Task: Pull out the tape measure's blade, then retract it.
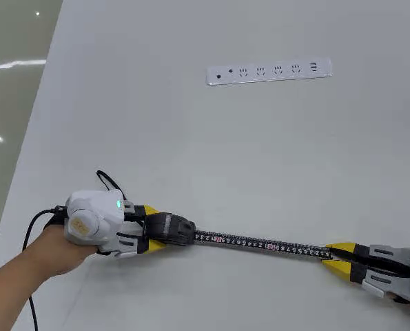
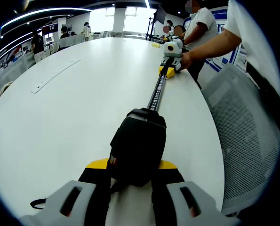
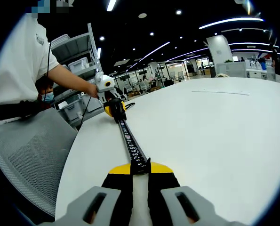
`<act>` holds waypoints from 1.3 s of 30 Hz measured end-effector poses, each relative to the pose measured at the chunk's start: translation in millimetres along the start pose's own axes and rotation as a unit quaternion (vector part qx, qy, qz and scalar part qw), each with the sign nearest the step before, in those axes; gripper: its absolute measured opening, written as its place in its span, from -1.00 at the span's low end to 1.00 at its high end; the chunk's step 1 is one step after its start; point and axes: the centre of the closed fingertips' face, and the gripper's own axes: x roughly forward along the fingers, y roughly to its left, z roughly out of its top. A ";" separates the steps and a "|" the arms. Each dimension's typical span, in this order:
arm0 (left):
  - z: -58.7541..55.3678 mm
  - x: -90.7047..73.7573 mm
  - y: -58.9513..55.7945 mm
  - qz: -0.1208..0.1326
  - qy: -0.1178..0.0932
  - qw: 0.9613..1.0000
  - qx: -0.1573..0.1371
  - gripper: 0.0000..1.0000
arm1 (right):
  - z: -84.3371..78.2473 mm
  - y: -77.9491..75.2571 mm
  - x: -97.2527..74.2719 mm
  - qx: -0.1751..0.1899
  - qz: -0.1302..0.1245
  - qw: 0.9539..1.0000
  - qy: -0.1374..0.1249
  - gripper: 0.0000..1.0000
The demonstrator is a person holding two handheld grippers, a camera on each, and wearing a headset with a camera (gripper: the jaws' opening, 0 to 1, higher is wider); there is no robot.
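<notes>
In the head view, the left claw (image 1: 165, 230) sits at the near left of the white bench (image 1: 225, 152), its yellow-tipped jaws pressed against the sides of the black tape measure (image 1: 175, 229). The blade (image 1: 260, 245) runs out of the case to the right, lying flat along the bench. Its far end is pinched by the right claw (image 1: 339, 256) at the lower right edge. A person's hand (image 1: 49, 252) holds the left claw, and a black cable (image 1: 108, 181) loops on the bench just behind it. A white power strip (image 1: 269, 71) lies well apart near the far side of the bench.

In the left gripper view, the left claw (image 2: 132, 165) grips the tape measure (image 2: 139, 143) between its jaws, the case resting on the bench. The blade (image 2: 156, 94) stretches straight ahead to the right claw (image 2: 167, 71), which a person holds by the bench edge. The power strip (image 2: 55, 75) lies far off to the left, and a grey mesh chair (image 2: 243, 136) stands beside the bench on the right.

In the right gripper view, the right claw (image 3: 140, 168) has its jaws closed tight on the tip of the blade (image 3: 130, 141). The numbered strip leads away to the tape measure (image 3: 119, 112), held in the left claw (image 3: 112, 108) at the bench's near edge. The mesh chair (image 3: 27, 150) is at the left.
</notes>
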 end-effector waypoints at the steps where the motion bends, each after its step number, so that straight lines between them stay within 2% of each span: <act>1: 0.0 0.0 0.0 0.000 0.000 1.000 0.000 -0.41 | 0.6 0.0 0.0 0.001 -0.001 1.000 0.000 -0.84; 12: 0.5 0.1 0.2 0.001 0.000 1.000 0.001 -0.41 | 5.2 2.2 3.3 -0.008 -0.005 1.000 0.005 -0.79; 19: 0.9 0.5 0.3 0.002 -0.004 1.000 0.000 -0.40 | 1.1 -1.3 2.4 -0.007 -0.005 1.000 0.010 -0.76; 25: 1.0 0.5 0.2 0.001 -0.003 1.000 0.001 -0.40 | -0.1 -0.9 2.2 -0.001 -0.004 1.000 0.013 -0.76; 27: 1.2 0.4 0.0 0.002 -0.003 1.000 0.002 -0.40 | 1.6 -0.4 1.4 0.014 -0.003 1.000 0.007 -0.75; 29: 1.3 0.4 0.2 0.002 -0.003 1.000 0.004 -0.40 | 2.9 0.1 1.1 0.014 -0.003 1.000 0.005 -0.75; 33: 1.0 0.7 -0.1 0.004 -0.003 1.000 0.008 -0.39 | 1.0 1.2 3.4 0.009 -0.005 1.000 0.013 -0.73; 39: -0.9 2.8 1.1 0.008 0.003 1.000 -0.001 -0.38 | -3.7 -2.5 2.5 0.001 -0.012 1.000 0.024 -0.72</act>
